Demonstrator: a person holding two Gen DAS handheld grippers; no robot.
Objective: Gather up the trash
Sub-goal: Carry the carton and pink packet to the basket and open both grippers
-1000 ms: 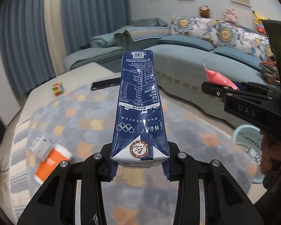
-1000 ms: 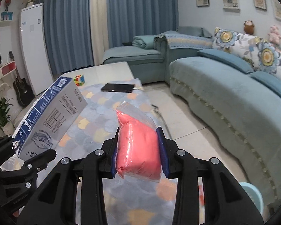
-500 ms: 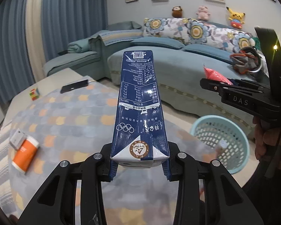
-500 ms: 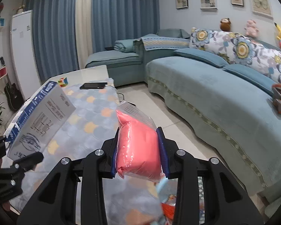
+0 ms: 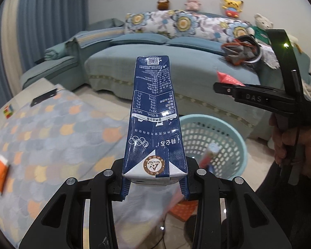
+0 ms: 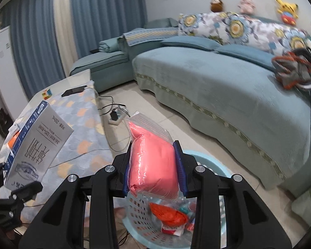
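Both loaded claws above basket (image 6: 213, 161).

Navy milk carton (image 5: 154, 122) with white print and Olympic rings; pink bag (image 6: 153, 168) in clear plastic; pale turquoise perforated basket (image 5: 235, 137); grey-blue cloth (image 5: 51, 128) dotted orange and yellow; teal sofa (image 6: 228, 87) with floral cushions (image 6: 234, 28); black tools, blue pads

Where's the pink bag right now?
In the right wrist view, the pink bag sits clamped in the right gripper, above the blue basket beside the sofa.
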